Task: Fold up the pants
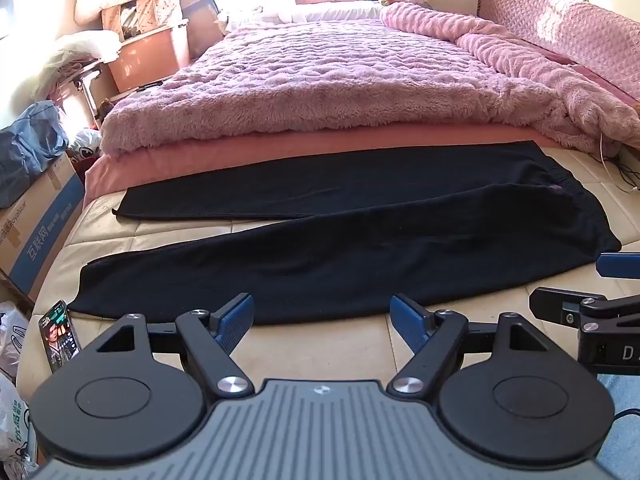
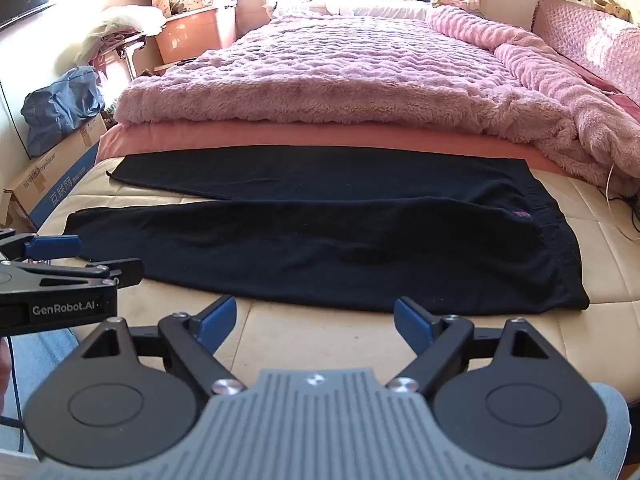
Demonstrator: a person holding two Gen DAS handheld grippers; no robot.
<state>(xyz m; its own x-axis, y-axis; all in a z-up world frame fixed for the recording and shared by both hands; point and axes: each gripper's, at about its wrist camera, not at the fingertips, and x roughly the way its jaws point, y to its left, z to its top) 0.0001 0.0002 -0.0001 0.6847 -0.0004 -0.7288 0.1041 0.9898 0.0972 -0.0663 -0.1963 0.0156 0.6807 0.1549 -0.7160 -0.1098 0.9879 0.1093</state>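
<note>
Pants (image 1: 340,248) lie flat and unfolded across the middle of both views, black, spread on the cream quilted mattress (image 1: 320,344); leg hems sit at the left of the frame, waistband at the right, the two legs splayed apart in a narrow V. No fold yet made, so the step in hand reads as the approach before the first fold.

Left gripper (image 1: 322,320), lower centre of its own view, stands with blue pads wide apart and nothing between them, just short of the near leg's edge. Right gripper (image 2: 315,322), lower centre of its view, is likewise wide and empty, near the hip end of the cloth.

Next move, as a judgement: each tool needs to come down onto the near edge of the near leg, one toward the hem and one toward the waist, pinch the cloth and carry it over onto the far leg. The fabric looks limp and will likely sag between the two holds.

Surroundings, left to right: phone (image 1: 59,334) at lower left on the mattress edge, cardboard box (image 1: 38,232) on the left, fluffy pink blanket (image 1: 320,80) across the upper centre, quilted headboard (image 1: 568,28) at upper right.
</note>
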